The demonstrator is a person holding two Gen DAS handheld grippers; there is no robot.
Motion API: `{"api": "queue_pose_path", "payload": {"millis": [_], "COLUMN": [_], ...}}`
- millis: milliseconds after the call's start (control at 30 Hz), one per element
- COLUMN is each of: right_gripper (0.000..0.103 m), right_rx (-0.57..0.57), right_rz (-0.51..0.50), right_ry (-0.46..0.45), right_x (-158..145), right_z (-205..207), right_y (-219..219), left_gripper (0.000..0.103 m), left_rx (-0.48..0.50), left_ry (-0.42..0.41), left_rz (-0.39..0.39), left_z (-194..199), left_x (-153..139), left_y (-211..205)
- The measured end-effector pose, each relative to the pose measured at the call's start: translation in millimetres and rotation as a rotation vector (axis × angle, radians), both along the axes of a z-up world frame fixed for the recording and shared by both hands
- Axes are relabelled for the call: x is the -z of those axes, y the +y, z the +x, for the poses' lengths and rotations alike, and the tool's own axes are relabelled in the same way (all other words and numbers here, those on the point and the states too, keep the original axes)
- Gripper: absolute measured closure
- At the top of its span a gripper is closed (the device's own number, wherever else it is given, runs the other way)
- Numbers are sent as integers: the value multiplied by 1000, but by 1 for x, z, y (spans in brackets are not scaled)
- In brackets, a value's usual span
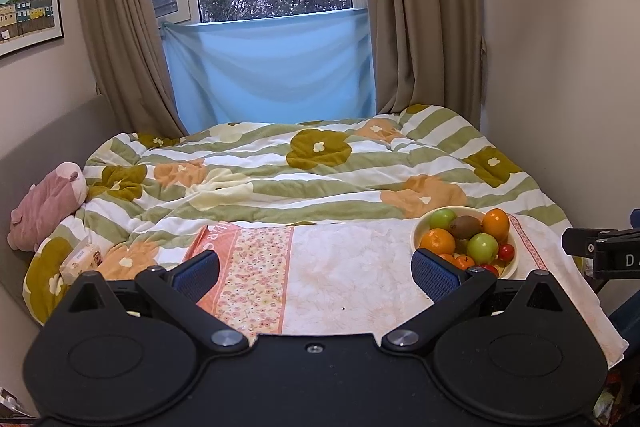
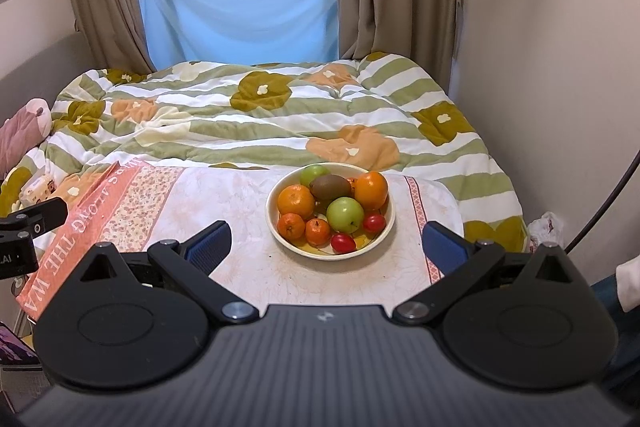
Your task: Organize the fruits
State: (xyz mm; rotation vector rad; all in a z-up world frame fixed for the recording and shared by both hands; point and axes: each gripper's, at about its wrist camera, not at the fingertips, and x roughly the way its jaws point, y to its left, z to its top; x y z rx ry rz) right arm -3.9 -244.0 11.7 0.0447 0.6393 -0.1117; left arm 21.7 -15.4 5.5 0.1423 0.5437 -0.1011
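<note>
**Fruit bowl on a cloth-covered table, both grippers empty**

From the left: a pink plush [image 1: 44, 215] lies at the bed's edge, then a floral quilt [image 1: 304, 171], with a table in front under a pale cloth [image 2: 224, 223]. The left gripper [image 1: 316, 269] hovers over bare cloth, fingers spread wide and holding nothing. Further right sits the bowl [image 2: 280, 233], piled with fruit: oranges [image 2: 296, 201], small mandarins [image 2: 291, 226], green apples [image 2: 345, 214], a kiwi [image 2: 330, 186] and red tomatoes [image 2: 343, 243]. The right gripper [image 2: 326, 245] faces the bowl directly, fingers likewise apart and empty.

The oranges and apples look firm, round and likely to roll; gripping across the widest part seems safest. The kiwi and tomatoes probably bruise or split under pressure, so a light squeeze suits them. The fruit touches in a heap; lifting top pieces first would avoid knocking others loose.

The right view shows the whole bowl; the left sees it off to the side, partly behind a finger.
</note>
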Motion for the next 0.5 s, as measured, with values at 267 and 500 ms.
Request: {"api": "queue_pose_path", "payload": {"millis": [267,500], "right_gripper": [0,0], "right_rx": [0,1], "right_rz": [5,8], "right_ry": [2,5], "right_x": [0,1], "right_z": [2,6], "right_y": [0,9], "left_gripper": [0,0], "left_rx": [-8,-16], "left_ry": [5,11], "left_rz": [9,5], "left_z": [2,2], "left_x": [0,0], "left_y": [1,3]}}
